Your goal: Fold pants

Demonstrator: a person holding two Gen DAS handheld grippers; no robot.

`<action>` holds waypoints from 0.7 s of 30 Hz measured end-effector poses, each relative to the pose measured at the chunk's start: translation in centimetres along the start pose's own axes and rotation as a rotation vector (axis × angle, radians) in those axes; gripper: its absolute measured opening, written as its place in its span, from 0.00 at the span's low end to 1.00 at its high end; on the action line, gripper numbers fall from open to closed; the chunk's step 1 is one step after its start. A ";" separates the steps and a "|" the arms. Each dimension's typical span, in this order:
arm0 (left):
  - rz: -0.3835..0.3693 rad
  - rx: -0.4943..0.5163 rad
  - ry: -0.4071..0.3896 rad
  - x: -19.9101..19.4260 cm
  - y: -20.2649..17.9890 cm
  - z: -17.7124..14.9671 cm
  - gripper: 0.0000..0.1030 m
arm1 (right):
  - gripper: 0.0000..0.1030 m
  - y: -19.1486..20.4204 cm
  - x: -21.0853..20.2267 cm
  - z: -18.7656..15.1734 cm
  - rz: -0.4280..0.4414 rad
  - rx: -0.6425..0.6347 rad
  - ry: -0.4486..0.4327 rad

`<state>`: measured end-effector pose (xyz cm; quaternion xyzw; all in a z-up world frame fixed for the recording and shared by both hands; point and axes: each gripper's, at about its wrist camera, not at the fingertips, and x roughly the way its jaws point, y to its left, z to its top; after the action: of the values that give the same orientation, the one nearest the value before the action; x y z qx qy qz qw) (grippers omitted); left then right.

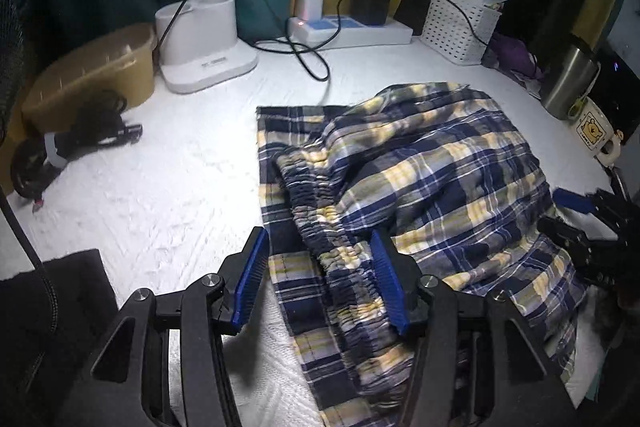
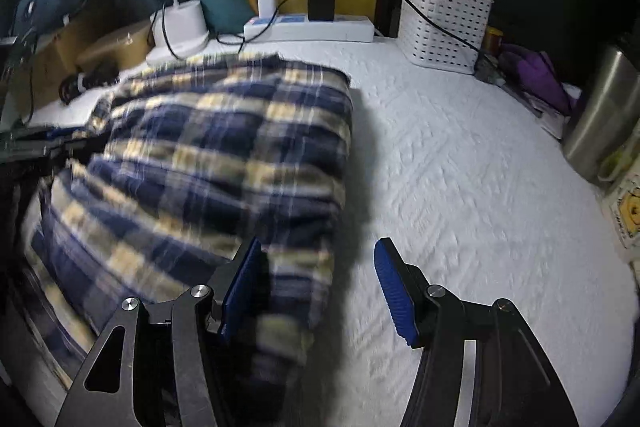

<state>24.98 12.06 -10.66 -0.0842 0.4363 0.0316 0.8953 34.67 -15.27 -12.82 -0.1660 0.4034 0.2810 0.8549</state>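
The blue, yellow and white plaid pants (image 1: 424,179) lie bunched and partly folded on the white quilted table cover (image 1: 168,195). Their gathered elastic waistband (image 1: 324,227) runs toward my left gripper (image 1: 320,283), which stands open with the band lying loose between its blue pads, close to the right one. My right gripper (image 1: 568,215) shows at the pants' right edge in the left wrist view. In the right wrist view, which is blurred, the pants (image 2: 224,155) fill the left half. The right gripper (image 2: 318,287) is open there, with the cloth's edge by its left pad.
Along the back stand a white lamp base (image 1: 200,39), a power strip (image 1: 352,29) with chargers and cables, and a white slotted basket (image 1: 460,23). A tan box (image 1: 96,71) and black cords sit left. A steel tumbler (image 1: 568,79) and a mug (image 1: 596,133) stand right.
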 end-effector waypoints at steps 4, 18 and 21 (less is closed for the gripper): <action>0.068 0.008 -0.036 -0.8 -0.4 0.1 0.52 | 0.59 -0.6 -1.2 -1.5 -0.008 0.018 -0.002; -0.016 0.028 -0.143 -6.7 -3.2 -1.4 0.53 | 0.59 -0.8 -4.7 -4.3 -0.021 0.072 -0.018; -0.038 0.055 -0.096 -5.9 -4.6 -2.5 0.53 | 0.59 -0.6 -5.5 -4.3 -0.013 0.083 -0.037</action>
<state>20.02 7.24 -6.96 -0.0659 0.3921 0.0066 0.9175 29.59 -19.83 -11.17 -0.1278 0.3976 0.2615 0.8702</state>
